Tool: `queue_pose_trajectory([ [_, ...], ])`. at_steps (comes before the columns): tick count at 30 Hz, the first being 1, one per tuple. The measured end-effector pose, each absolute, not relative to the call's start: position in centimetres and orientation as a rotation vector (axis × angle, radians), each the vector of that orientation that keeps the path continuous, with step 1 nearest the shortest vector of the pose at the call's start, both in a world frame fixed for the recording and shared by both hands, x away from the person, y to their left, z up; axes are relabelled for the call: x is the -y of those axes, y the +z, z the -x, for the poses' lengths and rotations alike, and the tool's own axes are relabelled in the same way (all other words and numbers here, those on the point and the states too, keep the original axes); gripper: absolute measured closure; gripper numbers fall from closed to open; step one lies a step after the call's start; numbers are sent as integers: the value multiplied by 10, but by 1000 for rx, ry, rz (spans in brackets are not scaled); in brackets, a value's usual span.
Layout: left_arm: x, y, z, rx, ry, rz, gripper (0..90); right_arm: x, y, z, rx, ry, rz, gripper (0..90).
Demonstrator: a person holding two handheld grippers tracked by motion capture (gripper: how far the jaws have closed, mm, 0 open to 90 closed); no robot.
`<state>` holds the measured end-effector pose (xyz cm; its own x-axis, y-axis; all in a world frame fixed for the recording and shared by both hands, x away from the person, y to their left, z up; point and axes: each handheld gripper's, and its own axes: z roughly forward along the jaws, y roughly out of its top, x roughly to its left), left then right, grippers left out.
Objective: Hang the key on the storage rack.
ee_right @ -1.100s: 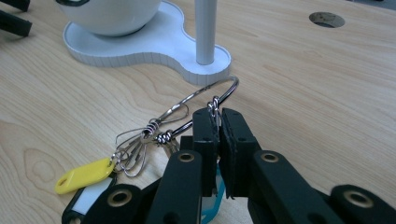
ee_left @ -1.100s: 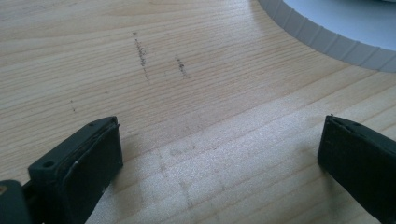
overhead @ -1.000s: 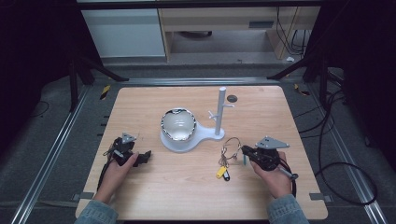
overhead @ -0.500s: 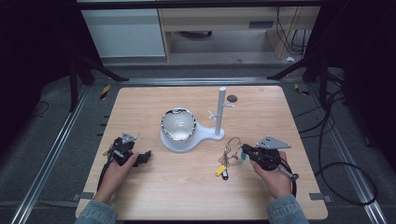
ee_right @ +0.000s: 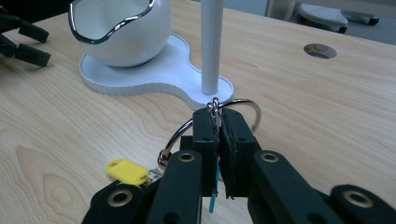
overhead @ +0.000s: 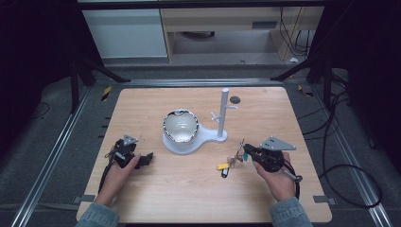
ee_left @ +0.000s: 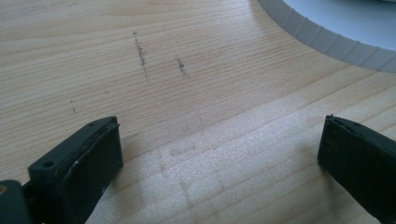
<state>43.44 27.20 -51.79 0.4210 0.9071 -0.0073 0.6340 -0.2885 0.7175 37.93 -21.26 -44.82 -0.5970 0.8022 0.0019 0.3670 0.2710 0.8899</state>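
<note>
Jaws of the right gripper [ee_right: 218, 135] are clamped on a metal key ring [ee_right: 243, 108] (its yellow tag [overhead: 222, 166] lies on the wooden table [overhead: 312, 142]), near the white stand [overhead: 222, 113]. The left gripper [overhead: 142, 158] rests with its jaws spread apart, holding nothing.

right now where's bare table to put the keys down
Free: the wood between the left gripper and the keys, the whole near edge between the hands, and the far right corner beyond the post, apart from its small round hole. Crowded: the middle, taken by the white stand and bowl.
</note>
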Motion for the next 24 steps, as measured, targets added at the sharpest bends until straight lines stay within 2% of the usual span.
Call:
queue_pose_trajectory([
  [24,-272,-518,-434,-1299,542,-2029,0,221,-433,-382,-2034,1294,-1061,856],
])
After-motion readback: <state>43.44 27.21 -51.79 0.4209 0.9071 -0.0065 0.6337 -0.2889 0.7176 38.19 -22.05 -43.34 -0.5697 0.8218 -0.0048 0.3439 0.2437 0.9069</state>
